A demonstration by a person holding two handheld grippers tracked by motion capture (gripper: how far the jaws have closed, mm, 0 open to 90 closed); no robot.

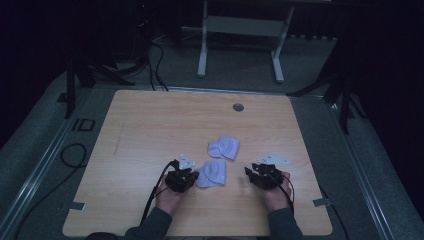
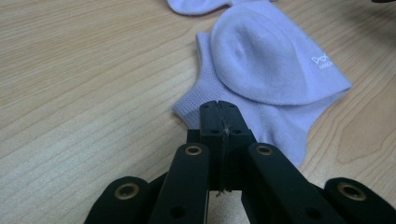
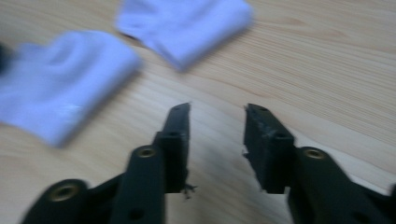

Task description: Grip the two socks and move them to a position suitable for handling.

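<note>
Light wooden bench, dim room. Starting at the left: our left gripper sits at the near middle of the bench, right at the left edge of the near pale lilac ankle sock. In the left gripper view the jaws are pressed together, tips at the sock's near corner; whether a bit of fabric is caught between them we cannot tell, since the tips cover that spot. This sock lies flat, partly folded, rounded part on top, small white logo at its right side.

Next, just beyond and slightly right, the second pale lilac ankle sock, also flat on the bench, touching or nearly touching the first; we cannot tell which. In the right gripper view both show blurred, far left and far middle.

At the right: our right gripper, near the near sock's right side but apart from it. Jaws stand wide open, nothing between them, bare wood under them.

Progress, as we judge it: looks like pairing or folding the two socks, early stage. Neither sock lifted, the two not stacked or aligned. Left side is at the grasp point; right side is yet to reach a sock. Lifting, laying together and folding all left.
</note>
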